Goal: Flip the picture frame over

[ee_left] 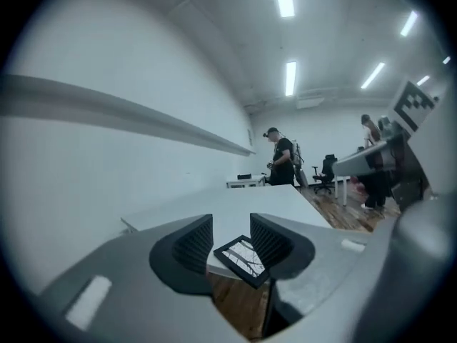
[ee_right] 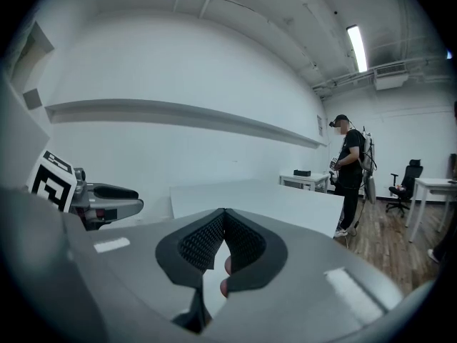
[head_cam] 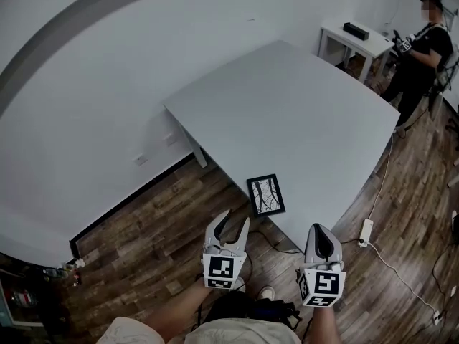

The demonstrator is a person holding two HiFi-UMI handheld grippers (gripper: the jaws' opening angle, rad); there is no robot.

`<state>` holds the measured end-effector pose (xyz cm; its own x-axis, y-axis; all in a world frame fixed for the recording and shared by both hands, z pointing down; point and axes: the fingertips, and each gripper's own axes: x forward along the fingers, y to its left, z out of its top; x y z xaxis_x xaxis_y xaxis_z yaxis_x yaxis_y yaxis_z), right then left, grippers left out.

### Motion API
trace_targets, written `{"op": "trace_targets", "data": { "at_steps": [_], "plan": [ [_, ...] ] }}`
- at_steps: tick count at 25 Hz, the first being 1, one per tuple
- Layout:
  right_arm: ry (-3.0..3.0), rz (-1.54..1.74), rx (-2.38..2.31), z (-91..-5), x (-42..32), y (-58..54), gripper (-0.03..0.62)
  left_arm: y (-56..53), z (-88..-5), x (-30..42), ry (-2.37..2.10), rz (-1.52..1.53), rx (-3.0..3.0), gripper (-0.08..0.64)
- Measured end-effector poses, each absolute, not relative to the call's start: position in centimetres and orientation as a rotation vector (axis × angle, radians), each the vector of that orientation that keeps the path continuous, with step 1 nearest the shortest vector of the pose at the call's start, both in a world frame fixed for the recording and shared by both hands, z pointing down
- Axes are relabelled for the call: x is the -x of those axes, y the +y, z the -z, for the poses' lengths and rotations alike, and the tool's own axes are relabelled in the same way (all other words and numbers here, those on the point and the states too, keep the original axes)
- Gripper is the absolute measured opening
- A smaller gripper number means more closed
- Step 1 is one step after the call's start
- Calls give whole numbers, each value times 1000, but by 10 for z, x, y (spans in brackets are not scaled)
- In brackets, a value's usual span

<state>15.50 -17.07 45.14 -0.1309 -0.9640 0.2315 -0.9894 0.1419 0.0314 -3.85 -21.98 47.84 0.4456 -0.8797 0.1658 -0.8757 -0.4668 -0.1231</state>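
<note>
White walls (head_cam: 107, 84) with a long ledge (ee_right: 178, 113) close off the left of the room, and a dark wood floor (head_cam: 158, 228) runs below them. A big pale grey table (head_cam: 301, 113) stands out from the wall with most of its top bare.

The picture frame (head_cam: 266, 195) lies flat along the table's near edge, close to its nearest corner. It has a black border, and the picture side faces up, showing pale branching lines. One lower corner seems to jut just past the edge, over the floor.

The left gripper (head_cam: 236, 218) is held off the table, above the floor and near that edge. Its jaws stand apart with nothing gripped. In the left gripper view (ee_left: 230, 224) the frame (ee_left: 243, 258) shows through the gap between them, further off and not touched.

The right gripper (head_cam: 320, 228) hangs beside it, near the table's nearest corner, also clear of the top. In the right gripper view (ee_right: 224, 213) its jaws meet at the tips, with nothing clamped.

Further right, a white power strip (head_cam: 366, 229) lies on the floor with a cable trailing from it. At the far right corner of the room stands a small white table (head_cam: 355, 43) with a dark box (head_cam: 356, 29) on it, and a person in dark clothes (head_cam: 423, 49) stands next to it.
</note>
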Motion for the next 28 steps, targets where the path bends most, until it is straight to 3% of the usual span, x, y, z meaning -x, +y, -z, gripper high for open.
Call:
{"op": "trace_targets", "data": {
  "at_steps": [7,28],
  "plan": [
    [-2254,-162,-1945,-434,-152,-169,25,-214,-441,52,1744,189,2635,2],
    [-2271,-84,-1980,-405,-157,-159,23,-199,-404,33,1676,58,2667,2]
  ]
}}
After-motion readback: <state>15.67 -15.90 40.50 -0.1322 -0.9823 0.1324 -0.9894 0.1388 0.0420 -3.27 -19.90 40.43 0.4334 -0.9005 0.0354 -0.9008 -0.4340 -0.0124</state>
